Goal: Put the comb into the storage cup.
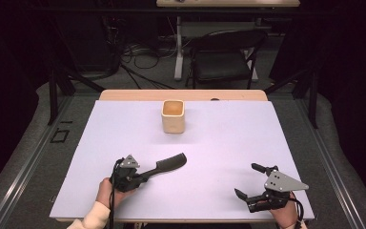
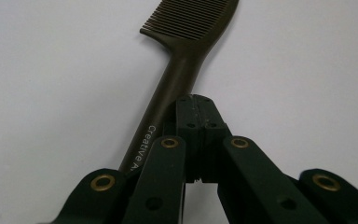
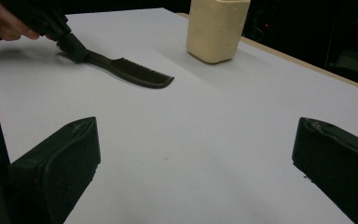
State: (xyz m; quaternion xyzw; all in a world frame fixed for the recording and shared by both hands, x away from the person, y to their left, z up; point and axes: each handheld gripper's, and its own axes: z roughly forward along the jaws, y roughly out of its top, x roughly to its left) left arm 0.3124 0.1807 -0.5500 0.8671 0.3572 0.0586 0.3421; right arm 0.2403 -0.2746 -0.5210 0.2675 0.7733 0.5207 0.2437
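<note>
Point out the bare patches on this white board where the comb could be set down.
Widest free patch: the middle of the white board, between cup, comb and right gripper. Both far corners beside the cup are bare too. Tightest spot: the near left, where the left gripper clamps the comb's handle.

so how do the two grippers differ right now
The left gripper is shut on the comb handle; the right gripper stands open with nothing between its jaws. The left one points toward the cup, the right one toward the table's middle. Both are black, hand-held, and low over the white table.
</note>
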